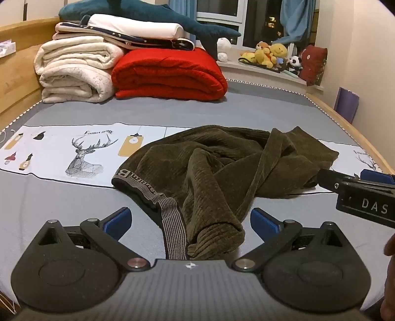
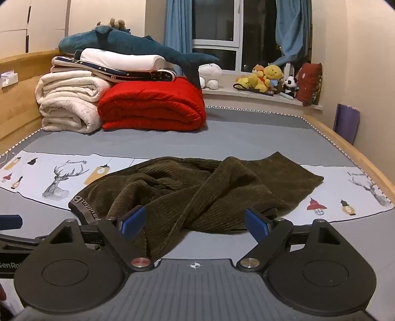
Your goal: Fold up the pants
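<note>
While both grippers' fingers (image 1: 118,219) gape empty, crumpled pants (image 1: 222,168) stretch sideways, waistband (image 1: 148,190) leftward.

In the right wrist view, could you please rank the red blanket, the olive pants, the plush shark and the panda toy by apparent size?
1. Olive pants, though nearest the camera.
2. Red blanket and plush shark: too alike to rank.
3. Panda toy, farthest away.

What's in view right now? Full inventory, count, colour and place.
pants: 1, olive-brown, crumpled mid-bed
printed cloth: 1, white with a deer print, under the pants
bed: 1, grey sheet, wooden frame
blankets: 2 cream, 1 red, stacked at the far end
plush shark: 1, blue, atop the stack
plush toys: several, mostly yellow, windowsill
curtains: blue, window
left gripper: open, over the waistband
right gripper: open, over a pant leg
</note>
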